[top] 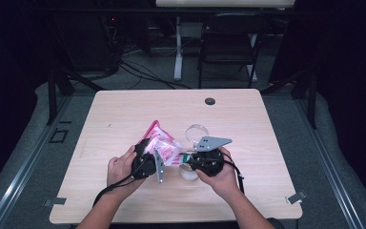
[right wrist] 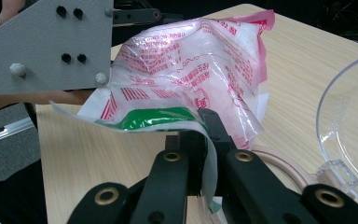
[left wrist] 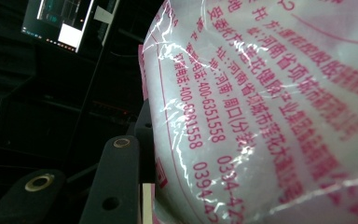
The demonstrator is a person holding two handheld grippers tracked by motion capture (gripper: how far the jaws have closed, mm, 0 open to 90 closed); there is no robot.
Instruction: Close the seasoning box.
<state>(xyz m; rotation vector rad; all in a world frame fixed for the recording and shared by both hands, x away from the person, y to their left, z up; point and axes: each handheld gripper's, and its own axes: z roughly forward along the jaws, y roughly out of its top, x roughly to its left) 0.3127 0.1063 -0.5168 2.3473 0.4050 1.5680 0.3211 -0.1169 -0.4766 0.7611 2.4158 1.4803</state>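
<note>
Figure legend. In the high view, at the lower centre of the frame, we saw a white plastic bag [top: 164,148] printed in pink characters, held up over the worktop [top: 124,119] between two hand-held tools. The left gripper [top: 145,160] met the bag at its left side; in the left gripper view the bag's film [left wrist: 261,107] filled the right of the frame and pressed against the inner face of the one jaw that was visible, so we judged this gripper to be clamped on the bag, though the second jaw was hidden behind the film. The right gripper [top: 195,160] sat just to the right of the bag. In the right gripper view its two black jaws were closed on a white flap with a green patch [right wrist: 161,119] at the bag's near edge, the film pinched between them at the lower centre of the frame. A clear round container [right wrist: 349,140] stood at the right edge of that view, and a pale ring [right wrist: 284,165] lay on the worktop below it.

We judged the work to be at an early stage: both grips were made, and the bag appeared full and still sealed. What remained, as far as we could tell, was opening the bag and emptying it, perhaps into the clear container.
</note>
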